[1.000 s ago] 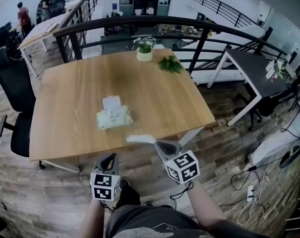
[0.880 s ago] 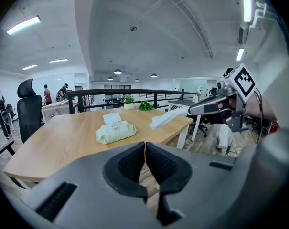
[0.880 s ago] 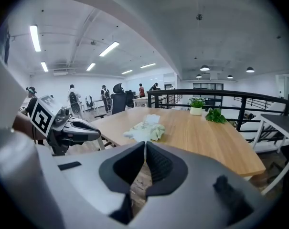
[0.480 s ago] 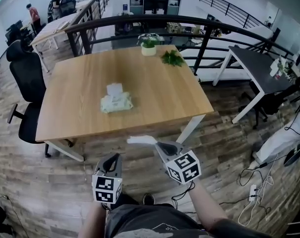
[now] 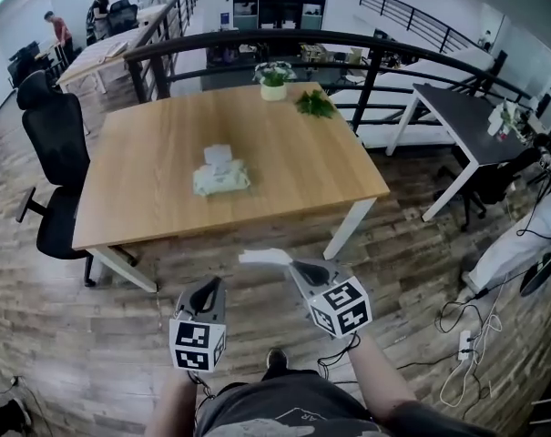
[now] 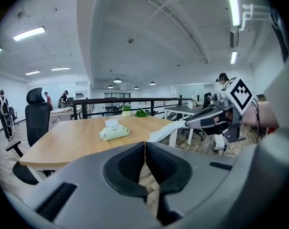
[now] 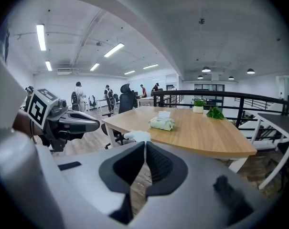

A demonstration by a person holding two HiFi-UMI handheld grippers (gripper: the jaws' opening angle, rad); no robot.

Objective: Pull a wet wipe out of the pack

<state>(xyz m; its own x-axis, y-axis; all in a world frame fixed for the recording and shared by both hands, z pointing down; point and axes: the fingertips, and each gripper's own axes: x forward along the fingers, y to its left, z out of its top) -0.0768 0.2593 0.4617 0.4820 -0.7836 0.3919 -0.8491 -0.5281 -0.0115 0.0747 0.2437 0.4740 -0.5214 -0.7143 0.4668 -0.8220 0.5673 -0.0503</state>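
The right claw [image 5: 293, 265] was clamped on one edge of the limp, light, probably slippery wet wipe [image 5: 264, 257], while the left claw [image 5: 210, 289] was closed and empty.

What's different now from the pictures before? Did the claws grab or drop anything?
The person has backed away from the table, so the wipe pack looks farther off. Nothing was grabbed or dropped: the right claw still pinches the wet wipe, the left claw stays shut and empty, and the pack hasn't moved on the table.
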